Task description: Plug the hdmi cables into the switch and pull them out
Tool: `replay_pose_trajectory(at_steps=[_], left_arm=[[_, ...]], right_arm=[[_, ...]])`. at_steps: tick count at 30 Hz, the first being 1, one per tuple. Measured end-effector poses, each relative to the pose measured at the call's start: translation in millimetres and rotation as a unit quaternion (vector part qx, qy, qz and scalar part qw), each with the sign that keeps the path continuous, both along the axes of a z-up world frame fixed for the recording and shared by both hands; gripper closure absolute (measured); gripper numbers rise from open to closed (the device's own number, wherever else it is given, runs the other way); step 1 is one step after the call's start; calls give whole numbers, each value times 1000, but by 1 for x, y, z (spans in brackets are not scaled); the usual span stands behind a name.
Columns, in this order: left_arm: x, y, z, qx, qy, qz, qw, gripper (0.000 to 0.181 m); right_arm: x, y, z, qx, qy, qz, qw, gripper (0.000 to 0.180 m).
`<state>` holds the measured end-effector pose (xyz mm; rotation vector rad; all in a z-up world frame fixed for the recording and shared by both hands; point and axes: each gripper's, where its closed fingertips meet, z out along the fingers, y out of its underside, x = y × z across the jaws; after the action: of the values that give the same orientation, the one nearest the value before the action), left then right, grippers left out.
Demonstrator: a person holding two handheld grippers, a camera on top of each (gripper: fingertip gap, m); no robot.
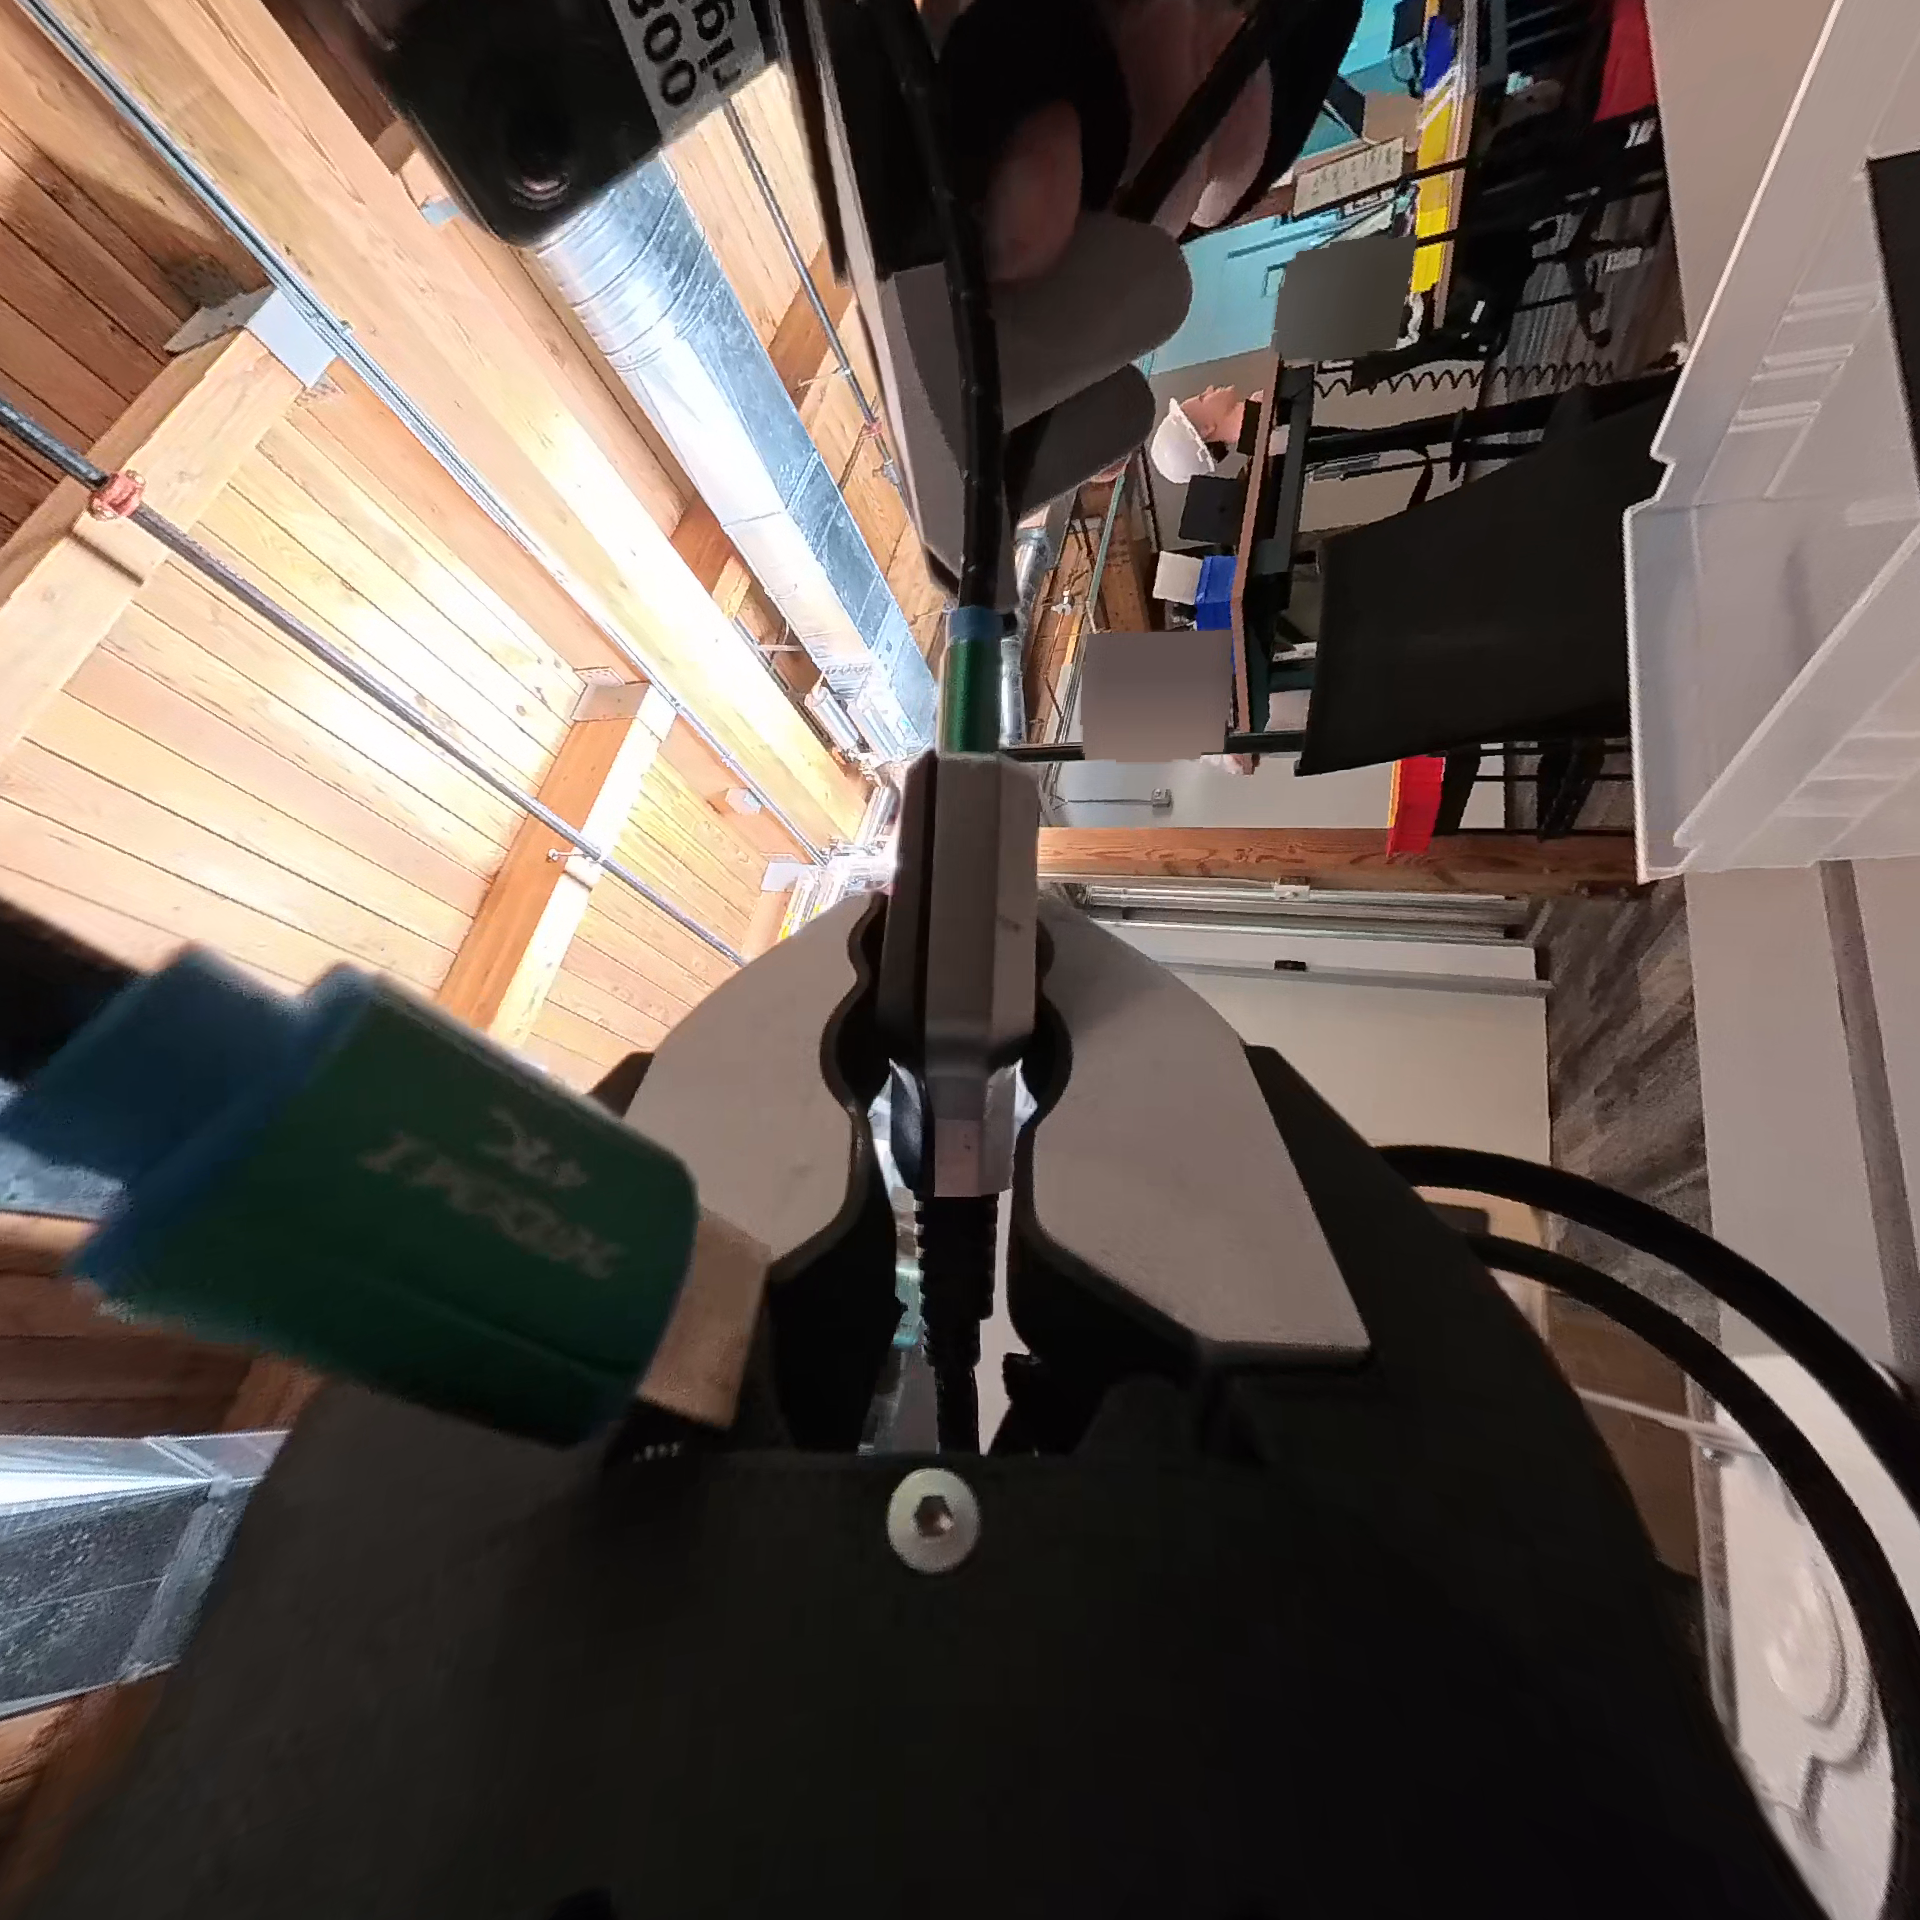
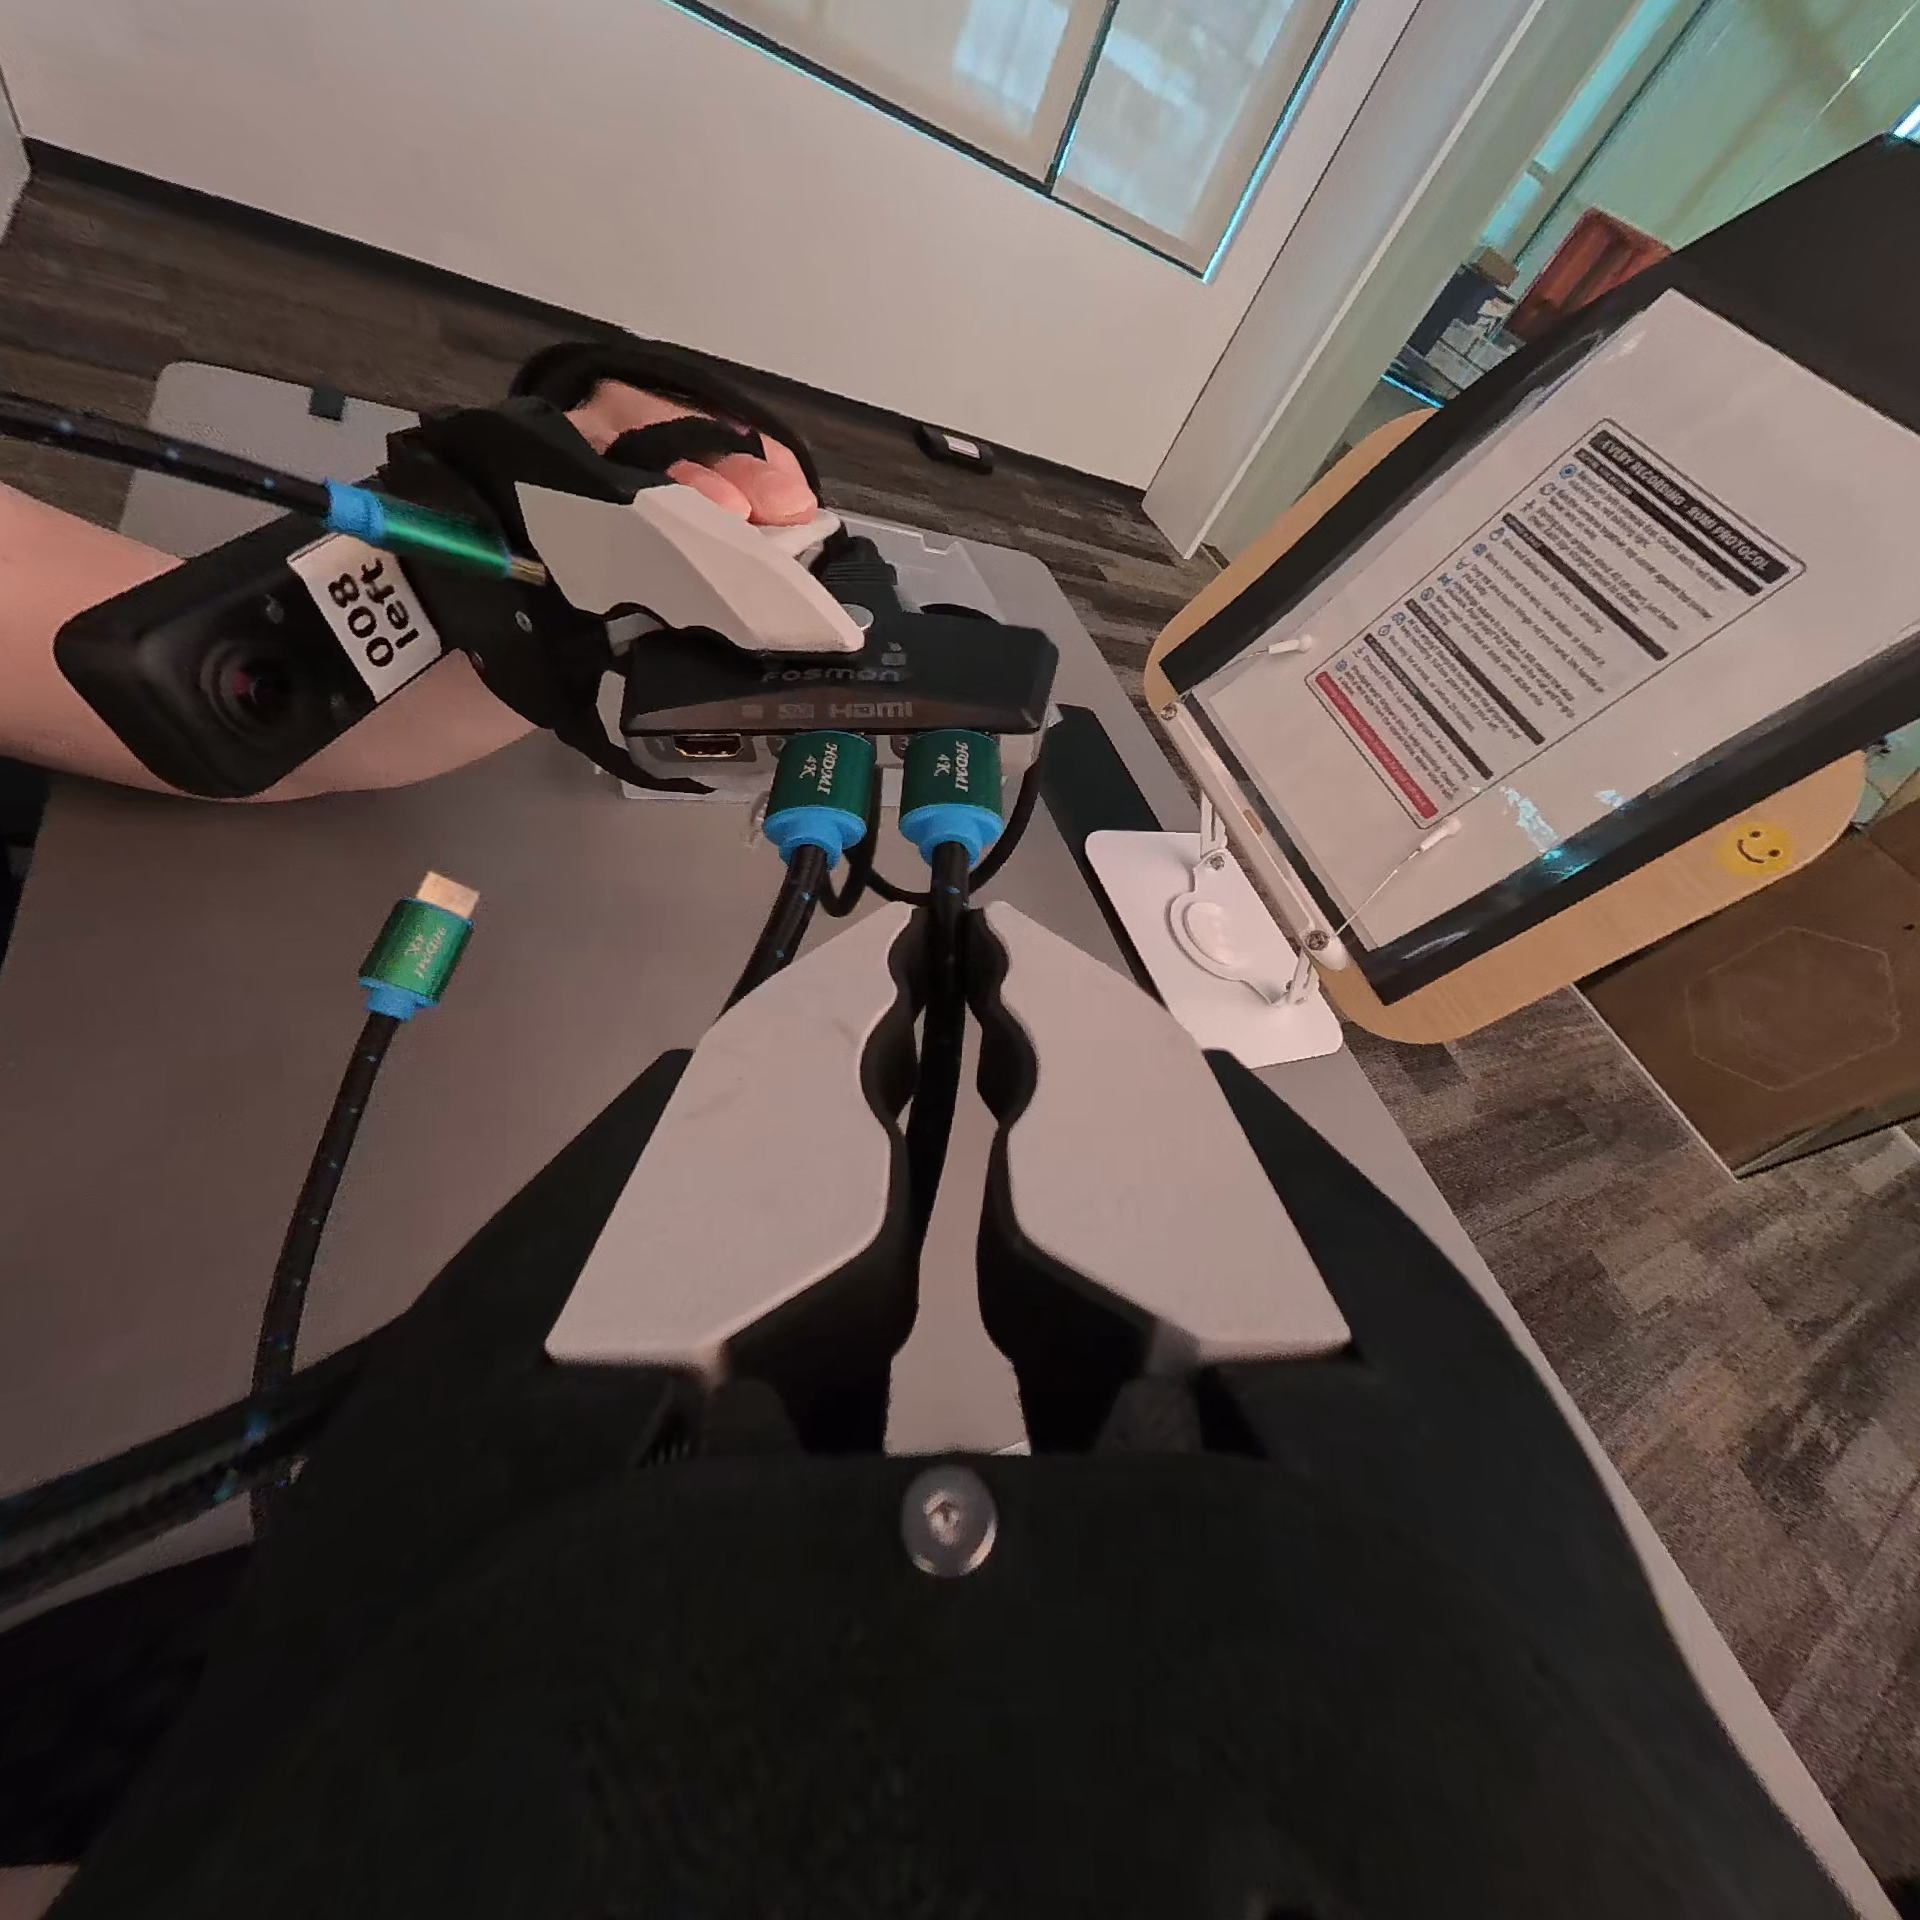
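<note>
The HDMI switch [image 2: 842, 681], a flat black box, sits raised at the far middle of the grey table [image 2: 208, 1091] in the right wrist view, pinched by the left gripper [image 2: 821, 592], whose white fingers [image 2: 707, 566] close on it from above and below. Two green-shelled HDMI plugs [image 2: 821, 779] [image 2: 948, 779] sit in its near ports; a third port to their left is empty. The right gripper [image 2: 951, 925] has its jaws nearly together around the black braided cable [image 2: 940, 997] just behind the right-hand plug. A loose HDMI plug [image 2: 421, 935] lies on the table, near left. Another green plug [image 2: 436, 535] rests against the left gripper's body.

The left wrist view alone shows the switch [image 1: 971, 935] edge-on between the left gripper [image 1: 961, 987] jaws, clamped tight, with a blurred green plug [image 1: 416, 1195] close at left. A clear sign stand [image 2: 1507, 665] on the right shows only in the right wrist view.
</note>
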<state>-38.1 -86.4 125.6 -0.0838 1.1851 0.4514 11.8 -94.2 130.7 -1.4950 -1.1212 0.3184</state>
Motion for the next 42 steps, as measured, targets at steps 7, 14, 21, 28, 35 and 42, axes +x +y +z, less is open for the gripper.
replay_pose_trajectory(at_steps=[7, 14, 21, 28, 35, 42], left_arm=[[-9, 21, 8, -25, -12, 24, 999, 159], [-26, 37, 26, -39, -65, 52, 996, 159], [-24, 34, 27, -38, -68, 55, 995, 162], [-24, 35, 27, -38, -71, 56, 995, 159], [-13, 25, 23, -23, -67, 54, 996, 162], [-8, 19, 20, -20, -58, 44, 997, 156]], right_arm=[[13, 12, 13, 56, 39, -13, 998, 164], [23, 1, 31, 37, 117, -3, 992, 157], [19, -4, 57, 132, 97, -74, 984, 156], [0, -27, 46, 27, 121, -19, 992, 157], [-26, -4, 37, -37, 159, -15, 986, 158], [-33, -4, 25, -15, 99, -9, 995, 166]])
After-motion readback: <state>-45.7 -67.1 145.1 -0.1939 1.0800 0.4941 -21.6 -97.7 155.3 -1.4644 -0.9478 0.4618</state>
